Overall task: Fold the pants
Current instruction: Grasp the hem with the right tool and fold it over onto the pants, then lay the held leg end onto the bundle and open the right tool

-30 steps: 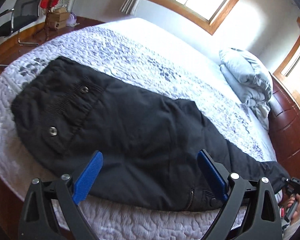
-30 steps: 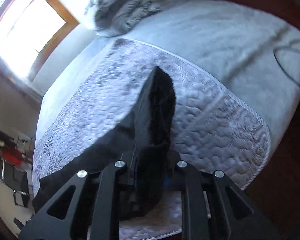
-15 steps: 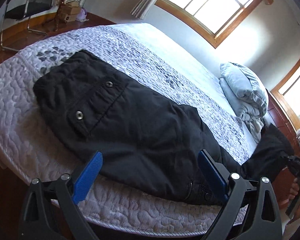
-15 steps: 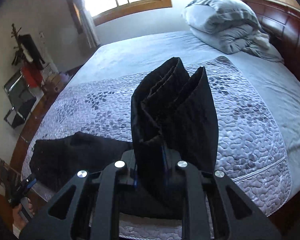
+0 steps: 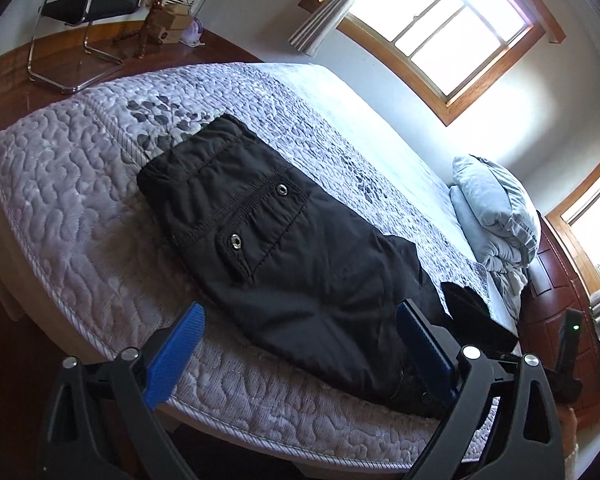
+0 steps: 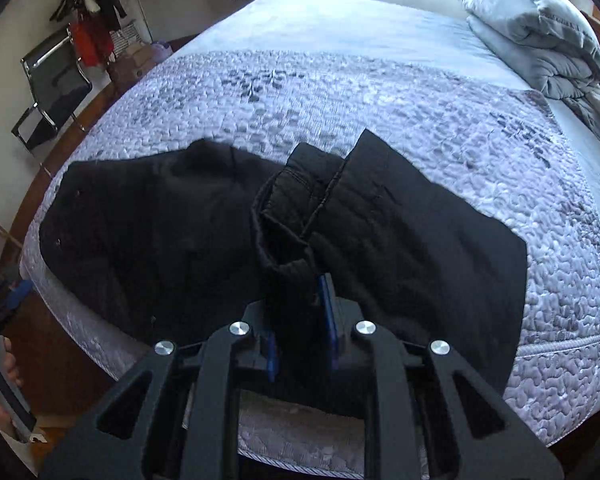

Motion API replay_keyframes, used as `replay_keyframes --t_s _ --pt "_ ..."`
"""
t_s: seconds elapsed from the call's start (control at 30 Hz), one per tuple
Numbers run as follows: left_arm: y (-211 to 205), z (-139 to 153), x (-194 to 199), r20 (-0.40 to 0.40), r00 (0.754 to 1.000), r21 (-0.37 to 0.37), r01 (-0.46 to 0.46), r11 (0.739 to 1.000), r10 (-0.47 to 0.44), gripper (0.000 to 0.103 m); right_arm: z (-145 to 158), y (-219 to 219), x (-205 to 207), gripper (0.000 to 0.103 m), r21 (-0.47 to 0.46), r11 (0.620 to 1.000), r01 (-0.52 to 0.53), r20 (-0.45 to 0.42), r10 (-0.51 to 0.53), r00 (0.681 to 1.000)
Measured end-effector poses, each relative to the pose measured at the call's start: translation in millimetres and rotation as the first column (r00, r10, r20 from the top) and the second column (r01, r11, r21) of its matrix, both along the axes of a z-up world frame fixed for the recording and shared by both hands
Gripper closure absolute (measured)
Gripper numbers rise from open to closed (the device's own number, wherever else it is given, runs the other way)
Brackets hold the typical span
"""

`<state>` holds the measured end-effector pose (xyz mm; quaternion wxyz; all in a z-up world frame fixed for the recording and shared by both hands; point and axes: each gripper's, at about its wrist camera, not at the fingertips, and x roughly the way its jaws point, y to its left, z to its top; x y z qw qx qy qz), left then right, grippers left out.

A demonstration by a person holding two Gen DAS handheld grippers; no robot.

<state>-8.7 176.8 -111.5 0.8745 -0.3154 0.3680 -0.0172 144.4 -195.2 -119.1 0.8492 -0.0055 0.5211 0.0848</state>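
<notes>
The black pants (image 6: pixel 160 220) lie across the quilted bed (image 6: pixel 420 92) just ahead of both claws; the right claw (image 6: pixel 300 320) is clenched on the bunched leg cuffs, while the left claw (image 5: pixel 300 356) hangs released, empty, near the bed's edge. The padded fabric looks soft, bulky and slightly slick, so hems and waistband seem the surest holds. Open quilt lies beyond; the pillow (image 6: pixel 532 28) sits far ahead.

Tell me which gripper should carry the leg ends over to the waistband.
Right. The right gripper is already shut on the hems of the pants, lifted above the bed. The left gripper is open and holds nothing, near the pants' front edge.
</notes>
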Motion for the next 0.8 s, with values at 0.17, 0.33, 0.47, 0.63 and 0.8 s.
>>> replay_keyframes --t_s 0.17,0.33,0.47,0.63,0.8 --pt "-2 4 1 0.009 1.000 0.005 0.011 1.000 -0.011 0.006 -23 15 -5 0.085 -0.042 0.999 -0.028 -0.032 0.027 0.999" --pt "-7 7 6 0.008 1.000 0.003 0.019 1.000 -0.019 0.005 -46 25 -7 0.084 -0.080 0.995 -0.054 -0.057 0.050 0.997" --pt "-12 7 8 0.002 1.000 0.004 0.030 1.000 -0.030 0.005 -57 36 -13 0.080 -0.124 0.987 -0.099 -0.056 0.092 0.994" --pt "-18 7 11 -0.011 0.999 0.012 0.042 0.999 -0.042 0.005 -60 28 -16 0.045 0.054 0.993 -0.106 -0.078 0.110 0.991" --pt "-21 8 11 -0.026 0.999 0.017 0.048 0.999 -0.048 0.004 -41 -2 -31 0.042 0.324 0.941 -0.099 -0.087 0.134 0.987"
